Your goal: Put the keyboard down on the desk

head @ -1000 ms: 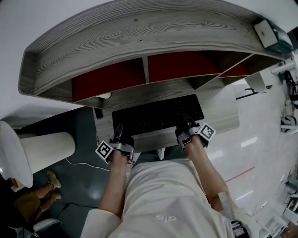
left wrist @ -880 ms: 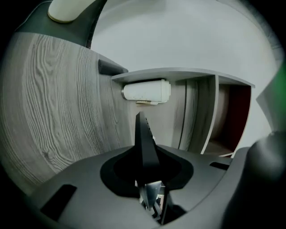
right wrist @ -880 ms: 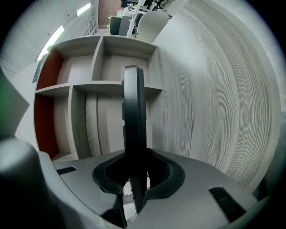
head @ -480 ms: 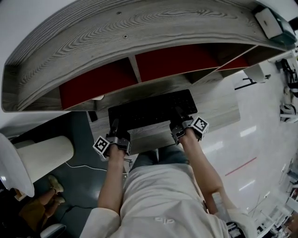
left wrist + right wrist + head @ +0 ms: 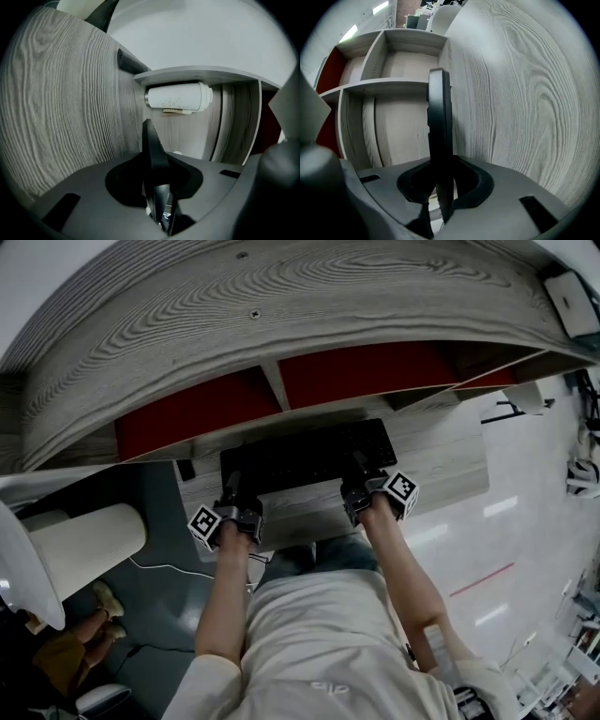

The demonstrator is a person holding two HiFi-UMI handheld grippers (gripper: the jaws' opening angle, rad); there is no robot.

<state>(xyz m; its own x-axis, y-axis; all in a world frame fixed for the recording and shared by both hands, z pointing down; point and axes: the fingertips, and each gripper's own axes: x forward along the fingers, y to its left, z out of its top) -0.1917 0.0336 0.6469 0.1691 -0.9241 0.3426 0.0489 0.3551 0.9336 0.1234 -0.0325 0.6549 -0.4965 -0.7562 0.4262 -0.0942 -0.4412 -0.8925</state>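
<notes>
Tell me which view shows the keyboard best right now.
Head view: the whole black keyboard shows over the desk, left gripper and right gripper on its near edge. Both gripper views show only its thin edge clamped between their jaws.

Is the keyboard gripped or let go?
Gripped: the left gripper and the right gripper are each shut on the near edge of the keyboard. Whether it touches the desk, I cannot tell.

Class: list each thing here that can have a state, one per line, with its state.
keyboard: gripped at its near edge, over the desk
left gripper: shut on keyboard
right gripper: shut on keyboard
white canister: inside a shelf compartment
</notes>
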